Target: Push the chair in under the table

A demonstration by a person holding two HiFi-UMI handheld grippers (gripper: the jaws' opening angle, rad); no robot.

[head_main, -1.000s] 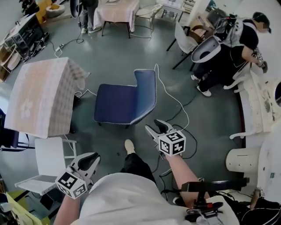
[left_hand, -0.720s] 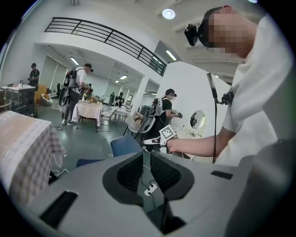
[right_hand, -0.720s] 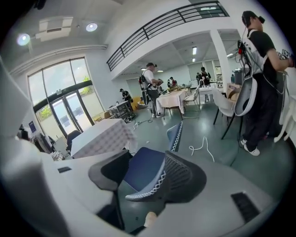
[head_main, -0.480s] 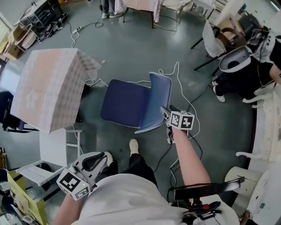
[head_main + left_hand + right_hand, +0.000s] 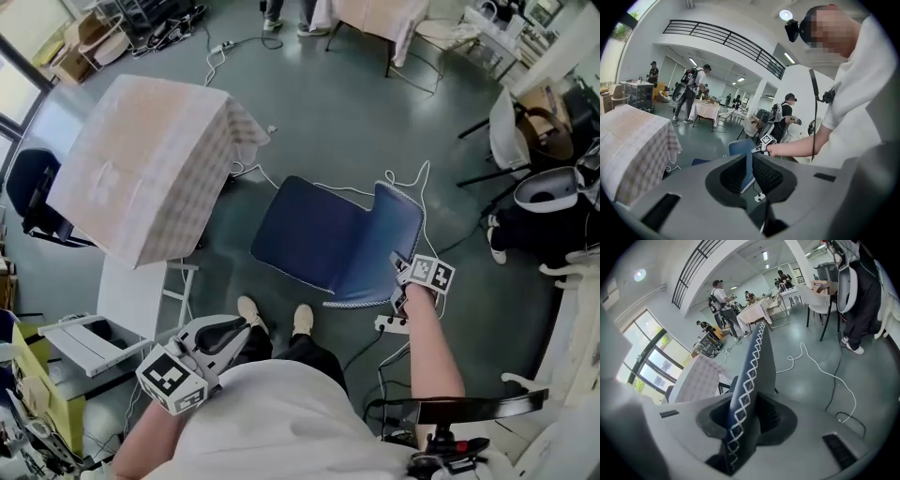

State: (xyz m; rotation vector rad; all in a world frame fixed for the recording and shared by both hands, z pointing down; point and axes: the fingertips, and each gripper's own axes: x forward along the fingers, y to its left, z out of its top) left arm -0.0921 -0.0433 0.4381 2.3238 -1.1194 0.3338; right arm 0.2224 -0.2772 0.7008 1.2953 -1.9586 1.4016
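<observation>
The blue chair point(image 5: 319, 239) stands on the grey floor with its seat toward the table point(image 5: 141, 164), which wears a pale checked cloth. My right gripper point(image 5: 403, 277) is at the outer top edge of the backrest point(image 5: 389, 234). In the right gripper view the stitched backrest edge point(image 5: 752, 376) fills the gap of the right gripper point(image 5: 750, 413); its jaws are closing and press on it. My left gripper point(image 5: 225, 333) hangs low by my left side, far from the chair. In its own view the left gripper point(image 5: 748, 161) shows a narrow gap with nothing in it.
A white power strip point(image 5: 389, 323) and a white cable point(image 5: 412, 178) lie on the floor by the chair. A white side chair point(image 5: 122, 309) stands by my left leg. A black office chair point(image 5: 28, 192) is behind the table. People and chairs point(image 5: 553, 202) are at the right.
My right gripper has gone forward and down from in front of me to the chair's backrest edge and closed around it. The left gripper has stayed low at my left.
</observation>
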